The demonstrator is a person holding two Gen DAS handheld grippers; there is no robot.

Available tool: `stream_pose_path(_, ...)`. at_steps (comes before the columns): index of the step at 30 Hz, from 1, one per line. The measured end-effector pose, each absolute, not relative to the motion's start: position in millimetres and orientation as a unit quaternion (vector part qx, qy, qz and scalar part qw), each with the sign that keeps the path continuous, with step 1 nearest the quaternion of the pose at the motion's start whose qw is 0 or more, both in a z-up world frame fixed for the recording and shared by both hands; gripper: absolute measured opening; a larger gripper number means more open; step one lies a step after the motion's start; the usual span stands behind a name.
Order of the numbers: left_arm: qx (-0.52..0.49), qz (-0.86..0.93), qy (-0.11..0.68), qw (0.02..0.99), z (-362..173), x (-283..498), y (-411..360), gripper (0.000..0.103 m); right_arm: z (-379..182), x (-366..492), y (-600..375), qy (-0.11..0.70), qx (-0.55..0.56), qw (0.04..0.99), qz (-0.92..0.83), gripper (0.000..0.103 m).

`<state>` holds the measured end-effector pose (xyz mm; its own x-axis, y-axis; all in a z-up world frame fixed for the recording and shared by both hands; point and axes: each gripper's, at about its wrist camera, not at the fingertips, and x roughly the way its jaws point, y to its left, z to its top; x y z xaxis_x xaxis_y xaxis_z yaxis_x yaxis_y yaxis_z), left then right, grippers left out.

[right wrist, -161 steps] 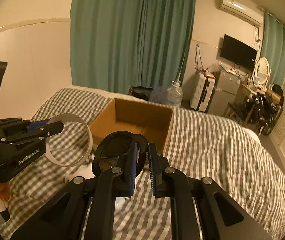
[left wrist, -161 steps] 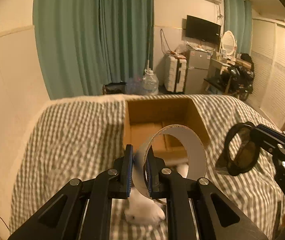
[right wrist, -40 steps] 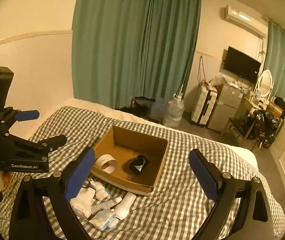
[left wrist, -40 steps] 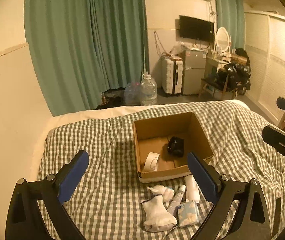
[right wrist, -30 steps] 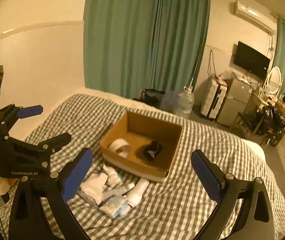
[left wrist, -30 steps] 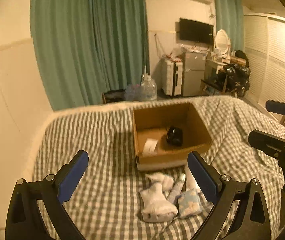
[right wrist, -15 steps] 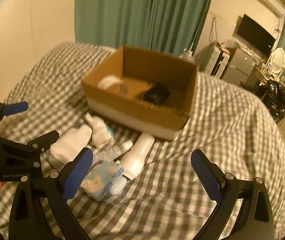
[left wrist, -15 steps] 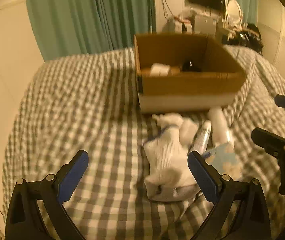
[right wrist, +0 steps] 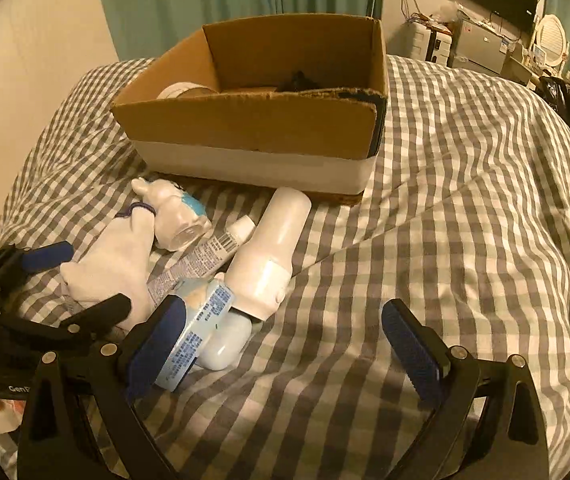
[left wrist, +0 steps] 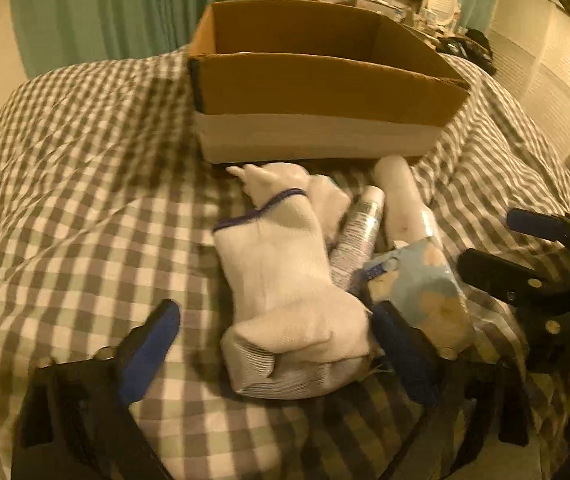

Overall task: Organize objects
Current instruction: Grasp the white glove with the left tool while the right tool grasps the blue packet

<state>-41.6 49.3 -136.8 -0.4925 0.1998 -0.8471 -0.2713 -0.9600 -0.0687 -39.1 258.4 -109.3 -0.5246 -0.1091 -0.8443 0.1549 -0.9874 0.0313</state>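
Your left gripper (left wrist: 273, 336) straddles the folded white sock (left wrist: 285, 300) on the bed (left wrist: 85, 200). Its jaws have just been closing. The sock lies between them; the right pad sits against the sock's edge, while the left pad stands clear with checked cover showing in the gap. Not yet clamped, so read it as released.

Your right gripper (right wrist: 281, 336) is spread wide, holding nothing. Its left finger (right wrist: 157, 340) lies right by the blue tissue pack (right wrist: 193, 332), at the pack's outer side; whether they touch you cannot tell. Between the pads sit the tissue pack's end, the lower end of the white bottle (right wrist: 269, 256), and bare cover on the right.

The loose things lie in one pile on the bed, just in front of the cardboard box (right wrist: 253, 128):
- sock, on the left of the pile, purple-trimmed cuff toward the box
- small white figure-shaped bottle (right wrist: 173, 212), blue patch on it, between sock and box
- printed tube (right wrist: 205, 256), slanting, between the sock and the white bottle
- white bottle, on the right, its far end close to the box's front wall
- tissue pack, nearest you, touching the white bottle's lower end

Inside the box, seen from the right wrist: a roll of tape (right wrist: 181, 90) at the left, a dark object (right wrist: 297, 80) further right, too hidden to identify.

Both grippers are close together over the pile, left one beside the sock, right one beside the tissue pack.
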Motion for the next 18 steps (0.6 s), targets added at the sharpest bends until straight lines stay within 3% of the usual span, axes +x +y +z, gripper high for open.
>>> stream_pose_path(2,-0.489,0.858,0.041,0.152,-138.4,-39.6,55.1,0.068,-109.7,-36.5,256.6,0.024,0.482,0.076,-0.873,0.097)
stream_pose_path(5,-0.487,0.859,0.047,0.153,-137.5,-38.0,59.1,0.06,-109.3,-30.9,256.6,0.022,0.479,0.076,-0.874,0.095)
stream_pose_path(10,-0.467,0.873,0.044,0.134,-118.3,-31.9,51.6,0.054,-109.3,-25.2,252.2,0.022,0.481,0.079,-0.873,0.086)
stream_pose_path(13,-0.447,0.887,0.034,0.112,-100.9,-28.4,35.6,0.054,-111.1,-23.4,245.9,0.032,0.484,0.094,-0.869,0.071)
stream_pose_path(18,-0.437,0.894,0.026,0.095,-92.9,-26.7,19.9,0.054,-115.9,-27.3,221.4,0.066,0.492,0.122,-0.859,0.067)
